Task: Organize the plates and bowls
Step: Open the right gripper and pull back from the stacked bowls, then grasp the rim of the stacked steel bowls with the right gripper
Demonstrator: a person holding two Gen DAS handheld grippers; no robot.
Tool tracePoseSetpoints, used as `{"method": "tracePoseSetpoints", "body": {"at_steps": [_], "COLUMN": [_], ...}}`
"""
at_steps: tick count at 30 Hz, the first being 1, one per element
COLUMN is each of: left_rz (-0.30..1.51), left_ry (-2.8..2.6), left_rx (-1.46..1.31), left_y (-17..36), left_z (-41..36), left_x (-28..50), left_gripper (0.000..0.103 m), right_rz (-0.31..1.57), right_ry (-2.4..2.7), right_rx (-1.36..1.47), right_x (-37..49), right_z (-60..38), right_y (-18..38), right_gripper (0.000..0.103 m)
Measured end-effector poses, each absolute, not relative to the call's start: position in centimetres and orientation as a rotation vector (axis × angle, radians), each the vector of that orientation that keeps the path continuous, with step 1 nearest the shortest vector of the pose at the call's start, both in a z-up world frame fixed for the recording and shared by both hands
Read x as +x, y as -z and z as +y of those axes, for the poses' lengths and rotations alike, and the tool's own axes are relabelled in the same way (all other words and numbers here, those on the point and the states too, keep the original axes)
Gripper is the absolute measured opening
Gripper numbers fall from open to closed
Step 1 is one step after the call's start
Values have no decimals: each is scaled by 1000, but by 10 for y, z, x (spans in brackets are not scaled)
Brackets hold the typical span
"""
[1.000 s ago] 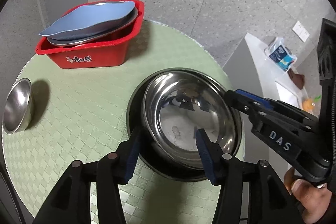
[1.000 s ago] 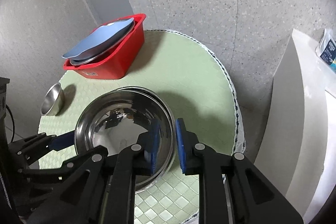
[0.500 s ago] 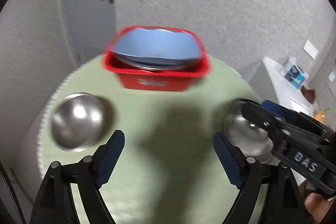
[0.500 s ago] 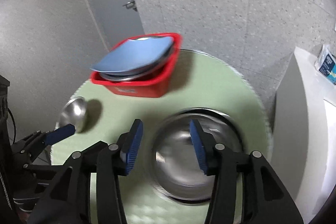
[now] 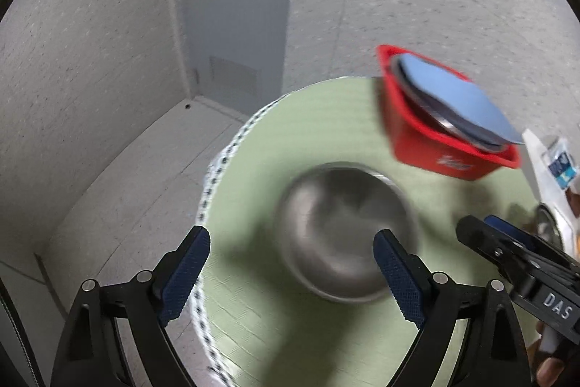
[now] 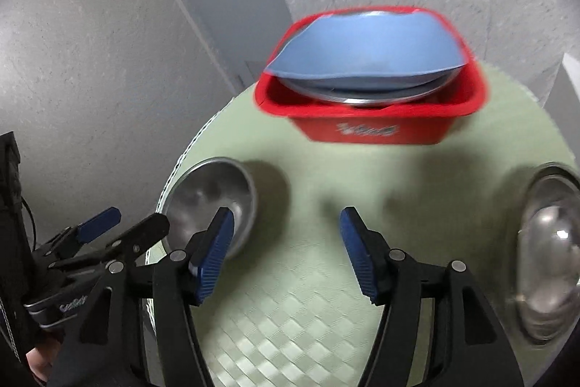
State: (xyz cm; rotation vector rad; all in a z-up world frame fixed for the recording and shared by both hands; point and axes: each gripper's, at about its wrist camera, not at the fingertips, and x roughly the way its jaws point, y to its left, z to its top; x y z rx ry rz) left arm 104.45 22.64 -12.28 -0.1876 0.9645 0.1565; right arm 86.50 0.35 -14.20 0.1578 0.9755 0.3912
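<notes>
Views from my two wrist cameras, left first.

Left wrist: my left gripper [image 5: 291,274] has its fingers [image 5: 398,281] spread wide and still opening, pressing on nothing. A small steel bowl [image 5: 344,231], blurred, sits upright on the round green desk [image 5: 311,118], partly between my fingers; the right one overlaps its rim, and I cannot tell whether it touches. Beyond the small steel bowl and to its right stands a red bin [image 5: 431,147] at the desk's far side, with a blue plate [image 5: 456,100] lying tilted on metal dishes inside it. My right gripper [image 5: 514,252] reaches in right of the bowl. A grey door [image 5: 235,6] stands behind the desk.

Right wrist: my right gripper [image 6: 286,252] has its fingers [image 6: 359,256] apart and opening, with only bare green desk [image 6: 326,176] between them. The small steel bowl [image 6: 214,198] sits just left of them, behind the left finger. The red bin [image 6: 369,118] stands beyond the bowl, to its right, the blue plate [image 6: 369,49] across its top. A large steel bowl [image 6: 547,256] rests far right of the small one, at the desk's edge. My left gripper [image 6: 123,223] shows at the left.
</notes>
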Motion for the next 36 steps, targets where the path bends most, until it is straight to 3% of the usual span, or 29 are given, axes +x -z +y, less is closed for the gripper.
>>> {"method": "tracePoseSetpoints", "body": {"at_steps": [2, 5, 9, 10, 12, 14, 25, 36], "left_rz": [988, 1039, 1081, 1086, 1085, 1079, 942, 809], "left_ry": [-163, -153, -121, -107, -73, -53, -75, 51], "left_rx": [-198, -199, -187, -195, -201, -184, -99, 3], "left_y": [132, 147, 158, 160, 159, 157, 108, 63], "left_z": [233, 240, 239, 242, 239, 237, 199, 72], "left_x": [1049, 1062, 1075, 1077, 1081, 1084, 1045, 1029], "left_gripper": [85, 72, 46, 38, 27, 13, 11, 12], "right_rz": [1004, 1031, 1075, 1080, 1098, 1105, 1006, 870], "right_ry": [-398, -399, -410, -421, -447, -466, -488, -396], "right_rx": [146, 125, 104, 98, 92, 91, 102, 150], "right_x": [872, 879, 885, 887, 888, 887, 869, 835], "right_z": [14, 29, 42, 45, 50, 53, 16, -89], "right_y": [151, 163, 178, 181, 185, 186, 151, 97], "right_gripper": [63, 63, 61, 58, 37, 29, 24, 24]}}
